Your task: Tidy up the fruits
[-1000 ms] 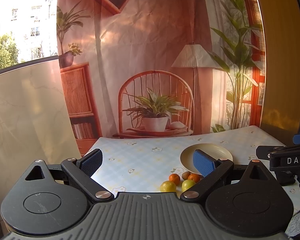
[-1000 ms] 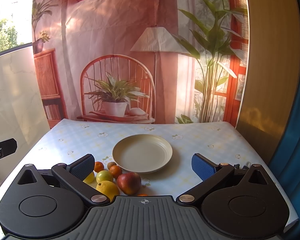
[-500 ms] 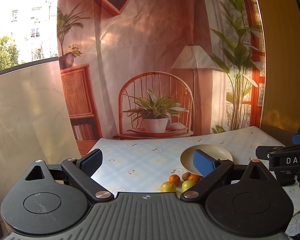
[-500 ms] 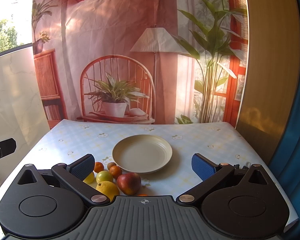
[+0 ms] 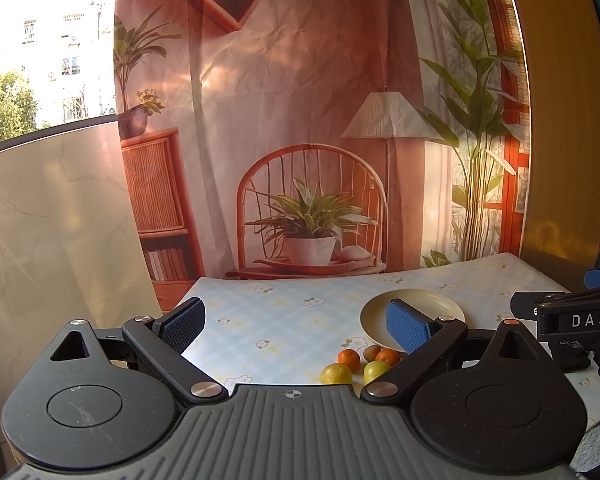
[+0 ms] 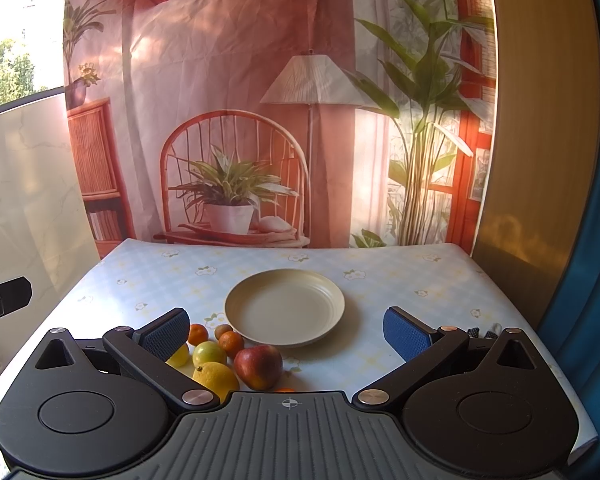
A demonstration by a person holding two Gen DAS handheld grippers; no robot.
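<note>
A cream plate (image 6: 285, 306) sits empty in the middle of the table; it also shows in the left wrist view (image 5: 416, 306). Left of it lies a cluster of fruit: a red apple (image 6: 259, 366), a lemon (image 6: 216, 376), a green-yellow fruit (image 6: 209, 353), two small oranges (image 6: 231, 341) (image 6: 198, 333) and a brown kiwi (image 6: 223, 330). The left wrist view shows the oranges (image 5: 348, 359), a lemon (image 5: 335, 373) and a green fruit (image 5: 376, 371). My right gripper (image 6: 288, 330) is open and empty above the near table edge. My left gripper (image 5: 294, 326) is open and empty, left of the fruit.
The table (image 6: 400, 280) has a pale floral checked cloth. A printed backdrop (image 6: 236, 100) hangs behind it. A wooden panel (image 6: 540, 160) stands at the right, a marble panel (image 5: 52, 240) at the left. The right gripper's body (image 5: 572, 320) shows at the left view's right edge.
</note>
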